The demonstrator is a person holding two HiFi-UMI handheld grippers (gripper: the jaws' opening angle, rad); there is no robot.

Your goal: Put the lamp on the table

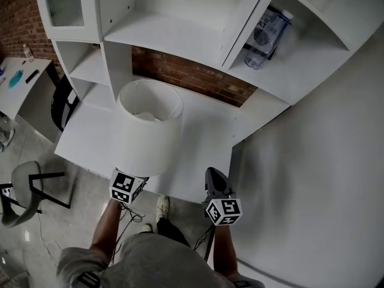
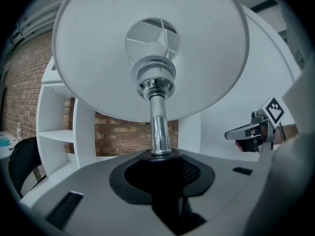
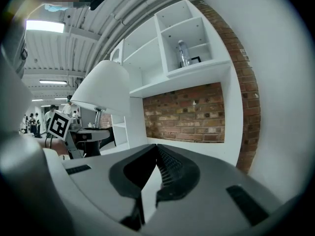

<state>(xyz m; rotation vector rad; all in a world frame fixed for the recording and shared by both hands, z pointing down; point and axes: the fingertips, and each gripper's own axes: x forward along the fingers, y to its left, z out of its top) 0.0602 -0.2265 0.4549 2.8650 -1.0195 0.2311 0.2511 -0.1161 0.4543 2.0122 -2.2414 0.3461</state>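
Lamp base: hidden in every view. From the head view the shade [image 1: 149, 128] covered it, and in the left gripper view the gripper's own grey body blocked it.
Stem: out of sight from above. Only the left gripper view showed the chrome stem [image 2: 158, 127], and its lower end vanished into the dark pads.
Contact with the table: could not be told, as no view showed the lamp's underside.
Left jaws: the left gripper [image 2: 158, 167] was pinching the stem low down, with the shade's underside spread wide above it.
Right jaws: the right gripper [image 3: 156, 154] had its jaws pressed together at the tips, with nothing between them.
Lamp's place: the lamp [image 3: 101, 90] was carried by the left gripper over the near edge of the white table [image 1: 204, 137], in front of the shelf unit [image 1: 180, 29].
Lamp's axis: upright. Its long axis ran vertically, with the stem going straight down into the jaws, the shade on top, and the shade's open top facing the head camera.
Right gripper's place: to the right of the lamp and apart from it.
Bottle: the bottle [image 1: 267, 32] leaned in an upper shelf compartment, and its print was too small to read.
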